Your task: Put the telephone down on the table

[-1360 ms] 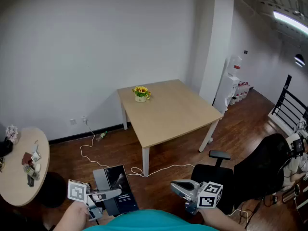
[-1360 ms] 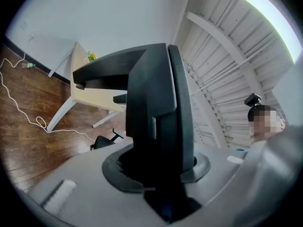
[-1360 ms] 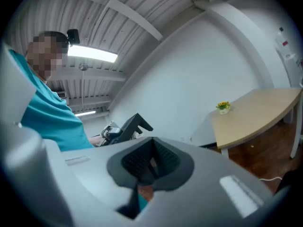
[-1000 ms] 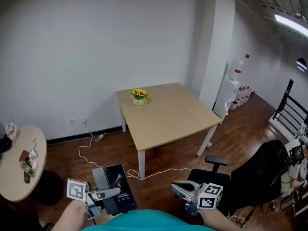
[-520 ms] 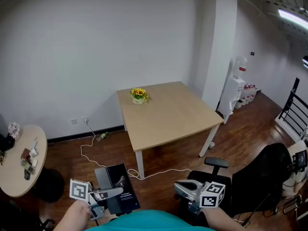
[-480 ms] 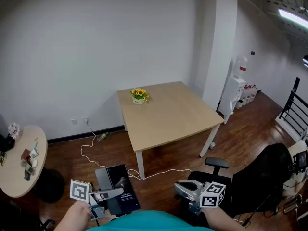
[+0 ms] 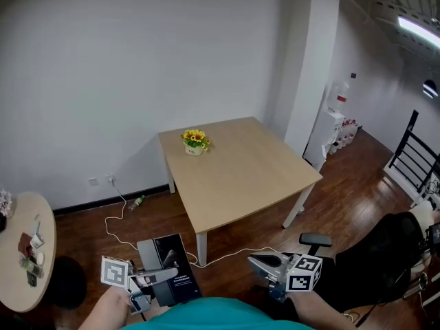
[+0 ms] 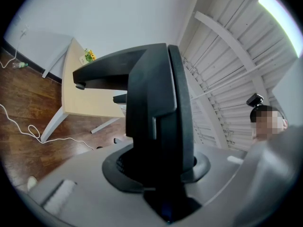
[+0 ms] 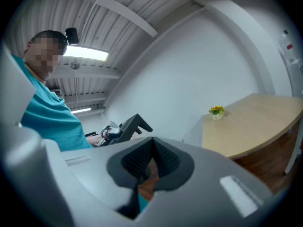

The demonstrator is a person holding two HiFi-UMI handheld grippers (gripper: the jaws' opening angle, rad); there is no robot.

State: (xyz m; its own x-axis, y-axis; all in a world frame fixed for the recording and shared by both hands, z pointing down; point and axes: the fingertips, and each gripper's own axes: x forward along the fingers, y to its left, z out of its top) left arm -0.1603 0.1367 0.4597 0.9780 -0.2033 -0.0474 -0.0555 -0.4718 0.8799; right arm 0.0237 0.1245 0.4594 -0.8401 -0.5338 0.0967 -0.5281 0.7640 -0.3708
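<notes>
The telephone (image 8: 156, 122) is a black handset that stands upright between the jaws of my left gripper (image 7: 162, 276), which is shut on it low at the left of the head view. In the right gripper view the telephone (image 9: 129, 126) shows as a dark angled shape beside the person's teal shirt. My right gripper (image 7: 256, 261) is held low at the right with its jaws together and nothing in them. The square wooden table (image 7: 240, 174) stands ahead of both grippers, some way off, with a small pot of yellow flowers (image 7: 194, 141) near its far left corner.
A round table (image 7: 19, 267) with small items is at the far left. A dark booklet (image 7: 168, 270) and a white cable (image 7: 227, 255) lie on the wooden floor before the table. A black office chair (image 7: 364, 263) is at the right, with a water dispenser (image 7: 335, 115) and a railing (image 7: 412, 158) beyond.
The square table has come closer and shifted left in the head view, and the round table has slid toward the left edge. Both grippers keep the same pose; the left still holds the telephone.
</notes>
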